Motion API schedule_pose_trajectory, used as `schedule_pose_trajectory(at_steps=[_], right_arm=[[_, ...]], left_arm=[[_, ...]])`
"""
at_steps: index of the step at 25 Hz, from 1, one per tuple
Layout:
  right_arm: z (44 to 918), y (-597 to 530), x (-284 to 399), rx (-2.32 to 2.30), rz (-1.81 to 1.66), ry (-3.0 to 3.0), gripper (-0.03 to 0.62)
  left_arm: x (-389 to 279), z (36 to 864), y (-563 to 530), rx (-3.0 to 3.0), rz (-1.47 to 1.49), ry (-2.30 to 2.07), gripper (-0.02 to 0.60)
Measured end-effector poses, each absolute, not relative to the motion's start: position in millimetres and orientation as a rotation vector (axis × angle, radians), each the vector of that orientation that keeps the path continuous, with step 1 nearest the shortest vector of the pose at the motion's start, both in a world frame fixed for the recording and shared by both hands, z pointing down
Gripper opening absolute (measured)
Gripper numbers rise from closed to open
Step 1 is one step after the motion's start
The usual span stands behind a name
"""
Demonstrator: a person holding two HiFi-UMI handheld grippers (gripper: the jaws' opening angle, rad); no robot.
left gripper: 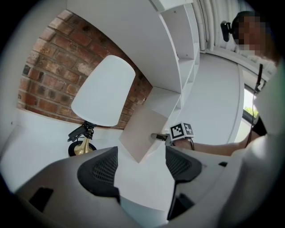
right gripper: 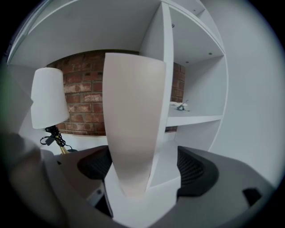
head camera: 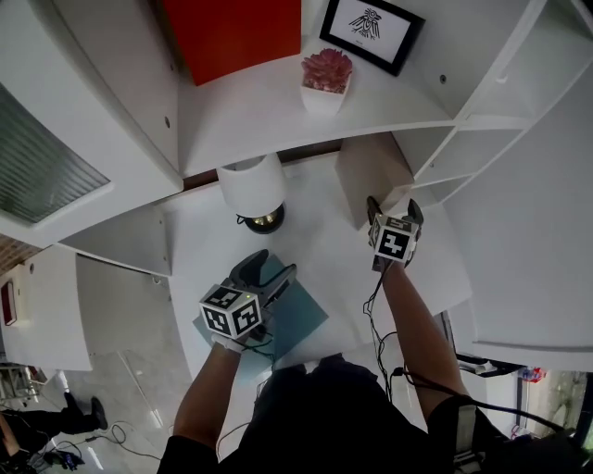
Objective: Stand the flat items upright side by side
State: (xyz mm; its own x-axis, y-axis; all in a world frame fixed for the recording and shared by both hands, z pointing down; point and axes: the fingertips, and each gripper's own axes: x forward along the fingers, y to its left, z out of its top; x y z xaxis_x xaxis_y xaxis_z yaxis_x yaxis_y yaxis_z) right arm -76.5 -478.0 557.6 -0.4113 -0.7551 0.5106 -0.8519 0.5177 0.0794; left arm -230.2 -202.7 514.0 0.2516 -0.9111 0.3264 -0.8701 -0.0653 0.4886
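Observation:
A beige flat item (head camera: 369,176) stands upright on the white desk, leaning on a white shelf partition (right gripper: 164,89). My right gripper (head camera: 394,207) is just in front of it. In the right gripper view the beige item (right gripper: 131,124) rises between the wide jaws, near the left pad (right gripper: 95,164), with a clear gap to the right pad (right gripper: 192,169). A teal flat item (head camera: 298,317) lies flat on the desk. My left gripper (head camera: 271,270) hovers over it, open and empty (left gripper: 140,169). From the left gripper view the beige item (left gripper: 144,133) shows beside the right gripper's marker cube (left gripper: 181,130).
A white-shaded lamp (head camera: 252,188) on a brass base stands at the back of the desk, left of the beige item. A brick wall (left gripper: 49,71) is behind it. The shelf above holds a red box (head camera: 232,32), a potted plant (head camera: 326,79) and a framed picture (head camera: 371,28).

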Motion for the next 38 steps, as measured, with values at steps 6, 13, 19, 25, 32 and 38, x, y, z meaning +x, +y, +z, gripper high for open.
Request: schedule_pose_trajectory(at_steps=[6,13,19,25,32,38], right_arm=[[544,-447,-47,1.351,0.425,-2.299,0.437],[516,-391,-41,1.307,0.637,-2.431,0.35],[505,-352,-65,1.133,0.643,-2.532,0.337],[512,-315,-104,0.847,0.699,-2.645,0.325],[550,-263,-144,0.421,0.737,-2.609,0.3],[590,-221,-164,0.151,0.803,-2.525,0.301]], left_arm=[[-233,502,-200,1.975,-0.119,-1.623,0.333],[-241,483,-181,2.038,-0.183,-1.625,0.331],[-263,474,-145,1.997,-0.202,-1.715,0.333],[-283,471,-95,1.846,-0.223,-1.883,0.333],[-279,506,-28,1.558,-0.138,-2.057,0.333],[-268,544,39,1.259,-0.144,-2.129,0.333]])
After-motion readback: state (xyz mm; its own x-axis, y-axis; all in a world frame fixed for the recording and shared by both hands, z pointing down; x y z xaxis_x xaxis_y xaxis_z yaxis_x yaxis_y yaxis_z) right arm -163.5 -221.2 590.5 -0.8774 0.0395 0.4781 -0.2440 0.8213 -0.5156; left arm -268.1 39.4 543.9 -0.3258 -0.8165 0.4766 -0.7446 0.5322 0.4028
